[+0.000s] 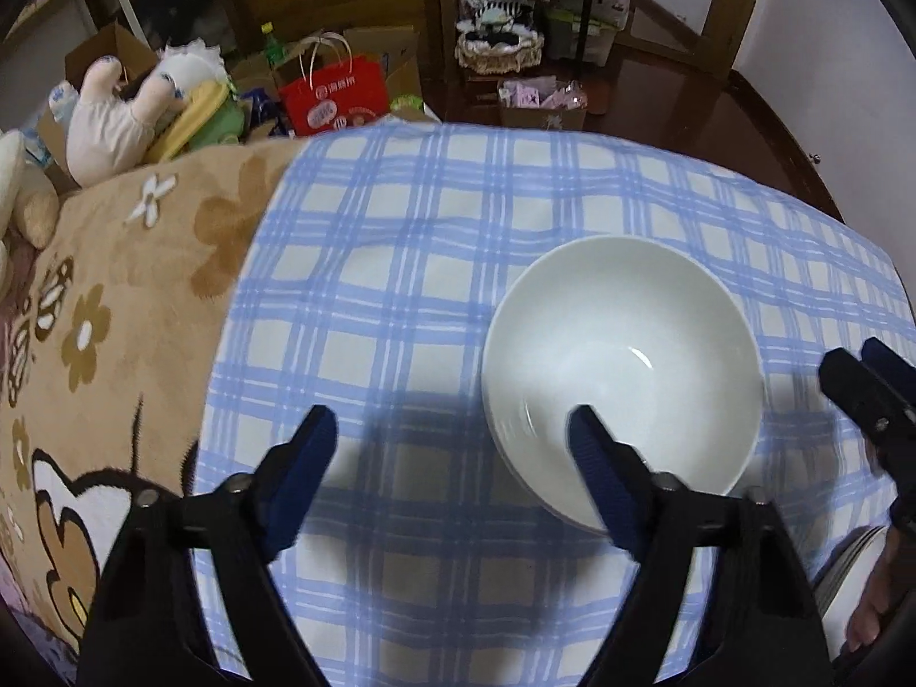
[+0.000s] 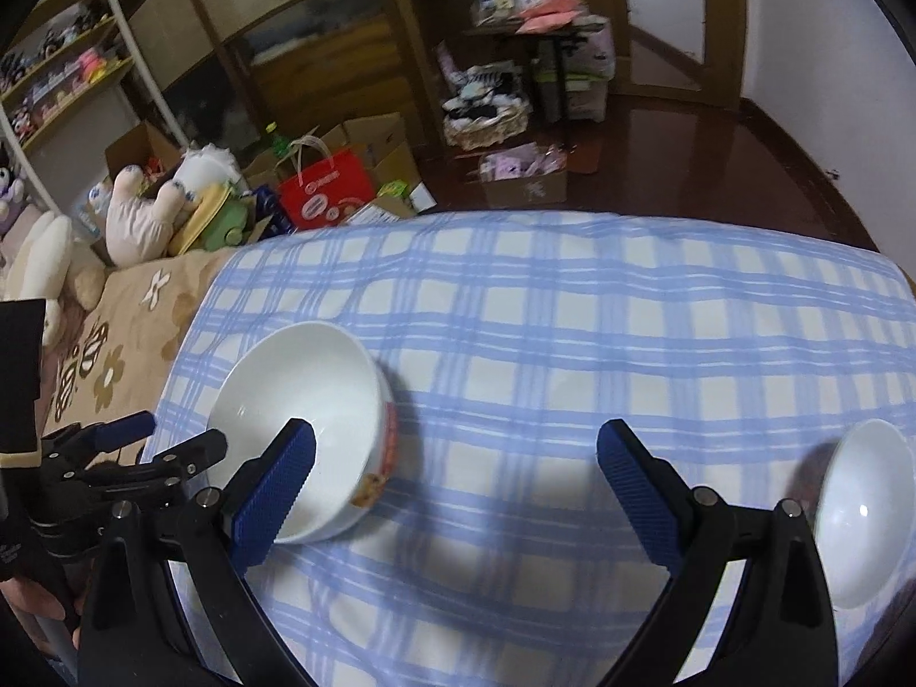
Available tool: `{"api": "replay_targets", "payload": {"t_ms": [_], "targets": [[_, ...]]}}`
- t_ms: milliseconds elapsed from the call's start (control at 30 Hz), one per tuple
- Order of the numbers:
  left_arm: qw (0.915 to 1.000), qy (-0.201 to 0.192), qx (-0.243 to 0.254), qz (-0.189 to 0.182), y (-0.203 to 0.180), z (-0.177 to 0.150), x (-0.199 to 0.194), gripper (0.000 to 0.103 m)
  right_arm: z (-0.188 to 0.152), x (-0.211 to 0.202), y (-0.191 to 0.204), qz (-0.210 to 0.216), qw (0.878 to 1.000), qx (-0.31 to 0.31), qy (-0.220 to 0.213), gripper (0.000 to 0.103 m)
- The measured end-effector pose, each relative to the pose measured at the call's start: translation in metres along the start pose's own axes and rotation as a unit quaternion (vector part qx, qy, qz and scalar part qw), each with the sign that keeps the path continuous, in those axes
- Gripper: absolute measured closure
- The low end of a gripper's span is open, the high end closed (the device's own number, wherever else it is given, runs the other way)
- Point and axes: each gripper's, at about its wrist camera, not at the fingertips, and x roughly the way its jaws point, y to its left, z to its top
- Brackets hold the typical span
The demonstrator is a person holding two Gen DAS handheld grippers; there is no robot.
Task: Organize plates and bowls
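A white bowl (image 1: 624, 355) with a printed outer wall (image 2: 303, 401) stands on the blue checked cloth (image 1: 401, 263). My left gripper (image 1: 452, 446) hangs over its near left rim, open. One blue finger (image 1: 595, 458) is over the bowl's inside and the other is outside, over the cloth; neither pad presses on the rim. In the right wrist view the left gripper (image 2: 180, 432) shows at the bowl's left side. A second white bowl (image 2: 864, 509) stands at the far right. My right gripper (image 2: 458, 469) is open over bare cloth between the two bowls; it also shows at the edge (image 1: 864, 366).
A brown flowered blanket (image 1: 126, 297) lies left of the cloth, with plush toys (image 1: 114, 114) behind it. Beyond the far edge are a red bag (image 2: 326, 189), boxes and dark floor (image 2: 715, 149). A person's hand (image 2: 34, 601) holds the left gripper.
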Motion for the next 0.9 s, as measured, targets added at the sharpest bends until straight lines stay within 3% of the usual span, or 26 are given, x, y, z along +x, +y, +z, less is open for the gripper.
{"api": "replay_targets", "payload": {"t_ms": [167, 300, 467, 600, 667, 767, 900], "targets": [[0.9997, 0.018, -0.014, -0.012, 0.005, -0.001, 0.016, 0.026, 0.000, 0.023, 0.012, 0.014, 1.000, -0.008, 0.022, 0.005], [0.9988, 0.039, -0.020, -0.020, 0.005, -0.003, 0.031, 0.040, 0.000, 0.040, 0.017, 0.010, 0.999, -0.005, 0.042, 0.019], [0.9968, 0.053, -0.035, -0.049, 0.006, -0.005, 0.040, 0.059, -0.001, 0.056, 0.018, 0.007, 0.997, 0.003, 0.071, 0.054], [0.9950, 0.055, -0.035, -0.075, 0.001, -0.009, 0.039, 0.078, -0.005, 0.064, 0.019, 0.020, 0.995, 0.015, 0.093, 0.071], [0.9946, 0.055, -0.023, -0.085, -0.004, -0.011, 0.038, 0.085, -0.006, 0.064, 0.024, 0.024, 0.995, 0.003, 0.099, 0.087], [0.9954, 0.054, -0.015, -0.078, -0.009, -0.011, 0.037, 0.086, -0.008, 0.063, 0.035, 0.006, 0.995, -0.018, 0.100, 0.090], [0.9929, 0.061, -0.040, -0.094, -0.002, -0.011, 0.037, 0.088, -0.010, 0.058, 0.037, -0.001, 0.996, -0.019, 0.091, 0.090]]}}
